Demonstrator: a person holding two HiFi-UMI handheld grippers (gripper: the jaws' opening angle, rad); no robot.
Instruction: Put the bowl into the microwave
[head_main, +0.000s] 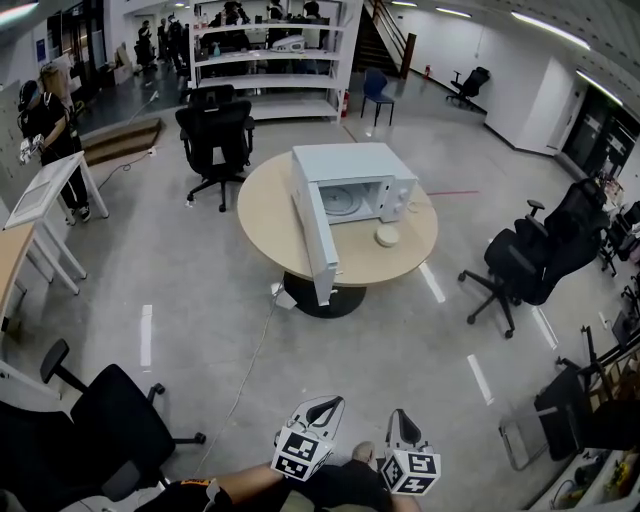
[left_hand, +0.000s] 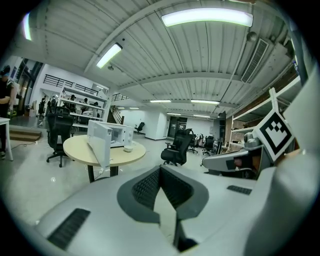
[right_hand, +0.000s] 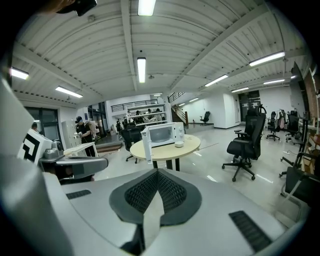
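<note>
Task not started. Bowl (head_main: 386, 236) on counter (head_main: 262, 215) mid-frame, just below microwave (head_main: 355, 180), door (head_main: 315, 235) wide open. Left tongs (head_main: 320, 408) and right tongs (head_main: 402, 422) at bottom edge, both pressed together, empty, well apart from counter. Remaining: approach, grab, load.

Round wooden table (head_main: 262, 215), black office chair (head_main: 215, 135) behind it, white shelving (head_main: 272, 58) beyond, another black chair (head_main: 540, 262) at right

Pair of pale grey hand-held units, left gripper (head_main: 326, 403) and right gripper (head_main: 400, 417), each with dark ribbed pads (left_hand: 145, 187), black-and-white marker cube (head_main: 297, 456); dark sleeve (head_main: 215, 495)
</note>
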